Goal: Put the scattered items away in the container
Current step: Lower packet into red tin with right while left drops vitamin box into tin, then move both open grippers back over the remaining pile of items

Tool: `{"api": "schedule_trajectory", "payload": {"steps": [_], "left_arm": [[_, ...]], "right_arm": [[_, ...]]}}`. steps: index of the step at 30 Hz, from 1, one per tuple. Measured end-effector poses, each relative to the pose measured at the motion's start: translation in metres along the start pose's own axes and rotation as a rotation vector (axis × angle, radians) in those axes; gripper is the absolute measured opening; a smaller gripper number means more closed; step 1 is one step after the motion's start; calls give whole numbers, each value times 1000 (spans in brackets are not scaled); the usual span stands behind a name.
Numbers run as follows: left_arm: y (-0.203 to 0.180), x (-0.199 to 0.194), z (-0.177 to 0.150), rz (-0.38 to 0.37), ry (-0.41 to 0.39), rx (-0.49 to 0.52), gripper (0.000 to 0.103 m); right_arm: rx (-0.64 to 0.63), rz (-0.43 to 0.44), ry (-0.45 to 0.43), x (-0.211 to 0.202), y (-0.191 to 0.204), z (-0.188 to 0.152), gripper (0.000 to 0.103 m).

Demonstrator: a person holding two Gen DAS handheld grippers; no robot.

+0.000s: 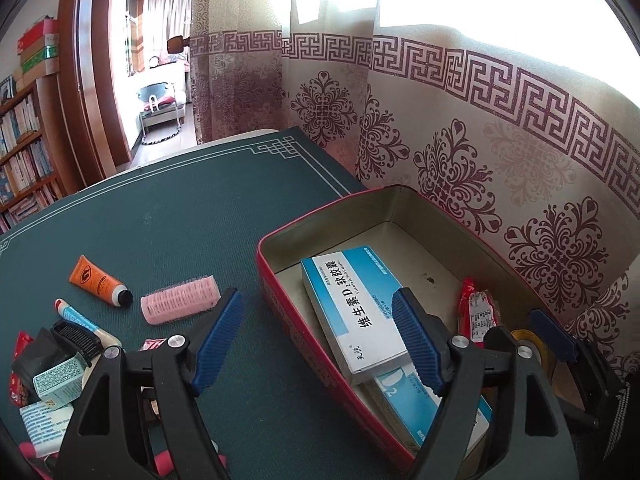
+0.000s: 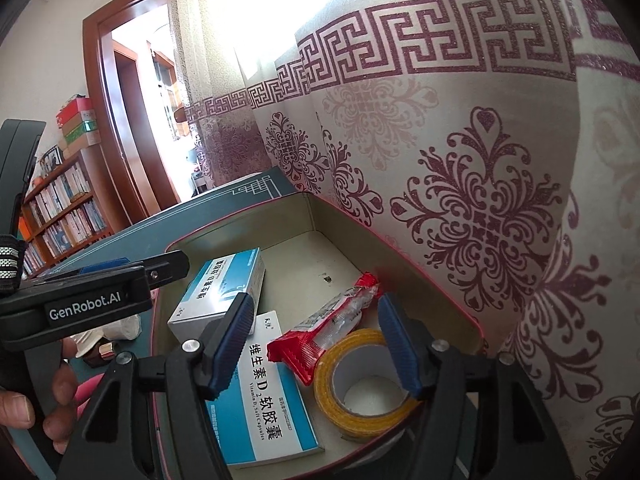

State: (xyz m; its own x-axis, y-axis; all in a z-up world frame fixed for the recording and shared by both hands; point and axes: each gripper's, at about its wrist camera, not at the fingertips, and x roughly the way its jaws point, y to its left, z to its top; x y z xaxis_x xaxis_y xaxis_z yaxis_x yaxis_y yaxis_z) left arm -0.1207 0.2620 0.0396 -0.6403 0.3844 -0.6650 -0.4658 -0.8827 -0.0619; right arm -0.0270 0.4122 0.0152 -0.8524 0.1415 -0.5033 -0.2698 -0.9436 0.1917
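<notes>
A red tin (image 1: 280,236) stands on the green table mat against the curtain. Inside lie a blue-and-white medicine box (image 1: 352,300) stacked on a second one (image 1: 400,392), a red snack packet (image 1: 476,312) and a yellow tape roll (image 1: 528,344). My left gripper (image 1: 316,312) is open, its fingers straddling the tin's left wall. In the right wrist view my right gripper (image 2: 316,312) is open over the red packet (image 2: 296,348) and tape roll (image 2: 360,384), its pads not pressing on either. An orange tube (image 1: 98,284) and a pink hair roller (image 1: 180,300) lie on the mat.
At the mat's left sit a blue-white tube (image 1: 76,316), a black comb (image 1: 78,338), a small green box (image 1: 60,380) and more clutter. A patterned curtain (image 2: 480,200) hangs right behind the tin (image 2: 420,276). A hand (image 2: 24,400) holds the left gripper's handle.
</notes>
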Motion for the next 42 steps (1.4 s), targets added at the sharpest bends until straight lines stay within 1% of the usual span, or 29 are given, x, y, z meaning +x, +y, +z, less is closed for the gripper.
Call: {"api": "schedule_trajectory", "payload": {"steps": [4,9,13,19,22,27,31,34,38,42], "left_arm": [[12,-12,-4,12,-7,-34,80],[33,-33,-11,47,-28,-78,80],[58,-53,-15,74,-53,-123,80],[104,-79,-29,146,-66,-182,80],[130,-91,-42,180,-64,-224,80],[174,-109,-68,241,-51,-284,80],[206,-120,-89,278,-37,-331,80],[225,-124,-104,297,-19,-358,80],[243,-128,-122,314,13,-378,80],[253,-132,-137,316,33,-386,80]], "right_arm": [[0,-3,-4,0,1,-2,71],[-19,-4,-11,1,6,-3,73],[-39,-5,-18,-1,13,-4,74],[-69,21,-13,-7,32,-3,74],[-93,66,-15,-17,49,-4,75],[-162,183,12,-32,88,-13,78],[-218,289,80,-35,122,-27,79],[-235,347,138,-35,142,-40,79],[-252,374,189,-32,161,-55,79],[-251,376,224,-30,172,-63,79]]}}
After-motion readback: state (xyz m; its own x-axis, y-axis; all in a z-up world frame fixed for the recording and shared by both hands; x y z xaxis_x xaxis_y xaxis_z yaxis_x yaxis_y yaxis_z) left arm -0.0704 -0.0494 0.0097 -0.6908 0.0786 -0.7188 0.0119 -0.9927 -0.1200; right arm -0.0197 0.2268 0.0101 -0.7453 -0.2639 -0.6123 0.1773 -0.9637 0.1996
